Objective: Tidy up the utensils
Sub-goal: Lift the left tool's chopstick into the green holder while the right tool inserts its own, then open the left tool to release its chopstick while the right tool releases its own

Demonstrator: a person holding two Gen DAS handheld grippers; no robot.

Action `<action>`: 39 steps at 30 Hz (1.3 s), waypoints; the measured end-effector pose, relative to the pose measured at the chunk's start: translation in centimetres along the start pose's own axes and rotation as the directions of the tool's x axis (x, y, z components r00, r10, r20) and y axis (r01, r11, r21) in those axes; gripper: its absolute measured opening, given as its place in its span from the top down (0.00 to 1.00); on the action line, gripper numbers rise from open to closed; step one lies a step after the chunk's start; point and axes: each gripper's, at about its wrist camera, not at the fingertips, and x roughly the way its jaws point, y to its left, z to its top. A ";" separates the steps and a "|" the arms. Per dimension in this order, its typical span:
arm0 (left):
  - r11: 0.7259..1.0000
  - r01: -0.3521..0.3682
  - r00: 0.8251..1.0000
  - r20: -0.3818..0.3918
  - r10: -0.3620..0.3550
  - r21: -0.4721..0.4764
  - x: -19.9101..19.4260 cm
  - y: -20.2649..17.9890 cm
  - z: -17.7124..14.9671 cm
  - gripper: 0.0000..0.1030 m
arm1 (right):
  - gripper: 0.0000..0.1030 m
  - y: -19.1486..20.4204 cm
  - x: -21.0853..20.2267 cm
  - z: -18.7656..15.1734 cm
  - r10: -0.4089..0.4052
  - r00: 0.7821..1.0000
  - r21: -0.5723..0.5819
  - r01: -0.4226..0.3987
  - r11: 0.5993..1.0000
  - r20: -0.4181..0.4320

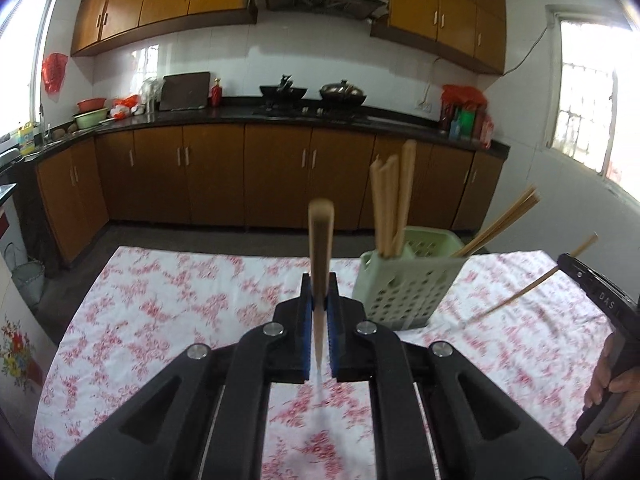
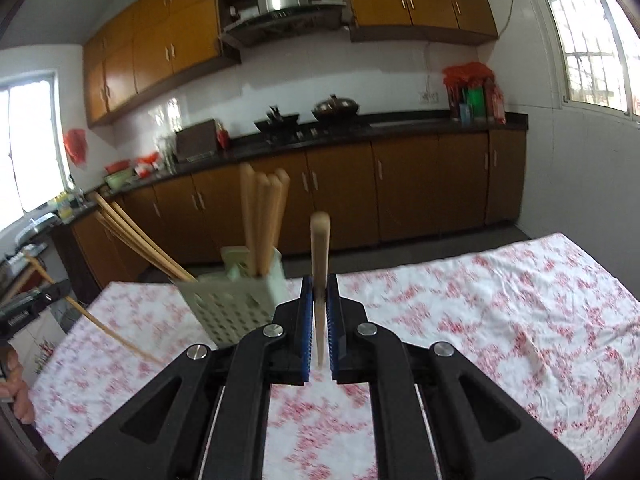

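My left gripper (image 1: pixel 319 286) is shut on a wooden chopstick (image 1: pixel 320 232) that stands upright between its blue pads, above the floral tablecloth (image 1: pixel 160 300). My right gripper (image 2: pixel 319 286) is likewise shut on a chopstick (image 2: pixel 320 240) pointing up. A pale green perforated utensil holder (image 1: pixel 404 284) (image 2: pixel 232 304) stands on the table between the two grippers, a little ahead of them. It holds thick wooden handles (image 1: pixel 390 204) and several slanting chopsticks (image 1: pixel 500 220). The right gripper (image 1: pixel 572 264) shows at the right edge of the left wrist view, and the left gripper (image 2: pixel 48 292) at the left edge of the right wrist view.
A blurred pale object (image 2: pixel 530 354) lies on the cloth to the right. Beyond the table's far edge are a strip of floor, brown cabinets (image 1: pixel 272 176) and a dark counter with woks (image 1: pixel 342 94). A person's hand (image 1: pixel 612 380) holds the right gripper.
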 end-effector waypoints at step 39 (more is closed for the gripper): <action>0.990 0.132 0.957 0.268 -0.113 -0.055 5.0 -5.8 6.5 0.86 | 0.77 4.4 4.6 5.5 0.080 0.980 -0.017 -0.078 0.997 0.184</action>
